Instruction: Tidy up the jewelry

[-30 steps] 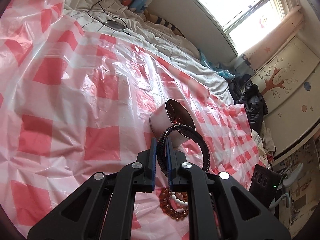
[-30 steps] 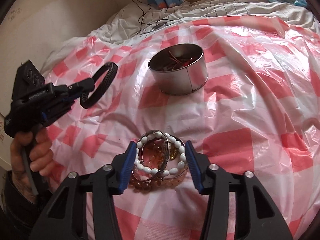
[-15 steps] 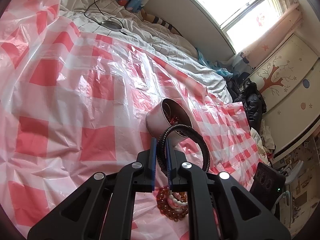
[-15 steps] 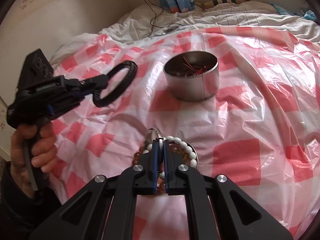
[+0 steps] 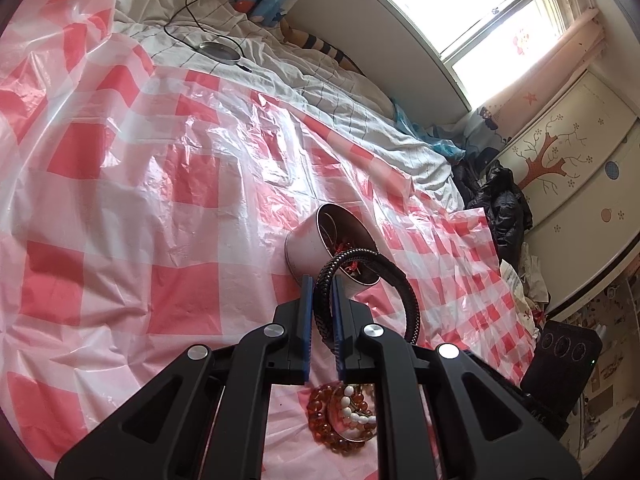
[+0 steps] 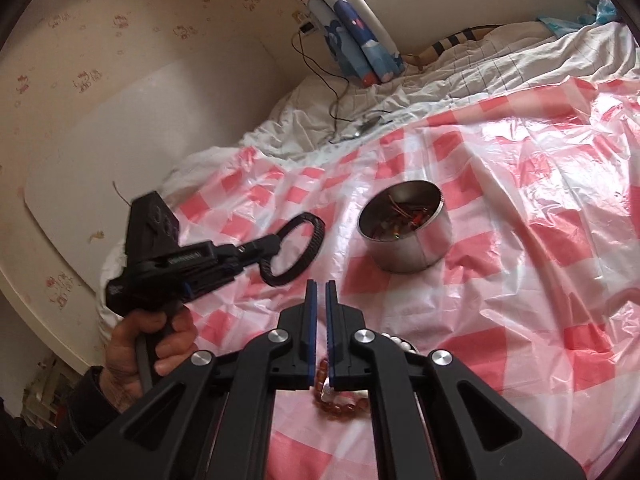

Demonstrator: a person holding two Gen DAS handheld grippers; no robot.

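Observation:
My left gripper (image 5: 320, 280) is shut on a black braided bracelet (image 5: 400, 284), held in the air just in front of a round metal tin (image 5: 308, 244) with red bits inside. The right wrist view shows that bracelet (image 6: 312, 236) hanging left of the tin (image 6: 408, 252). My right gripper (image 6: 319, 284) is shut above the bedsheet, and nothing shows between its fingertips. Below it lies a pile with an amber bead bracelet (image 6: 340, 408), a white bead bracelet (image 6: 396, 342) and a silver bangle (image 5: 352, 436).
A pink checked plastic sheet (image 5: 160, 200) covers the bed. A cable and a round disc (image 5: 220, 50) lie on the white bedding at the back. Dark clothes (image 5: 496, 204) are heaped by the cupboard. A person's hand (image 6: 156, 344) grips the left handle.
My right gripper's jaws went from wide around the bead pile to shut, then it rose and tilted up off the pile. The left gripper kept still with the black bracelet.

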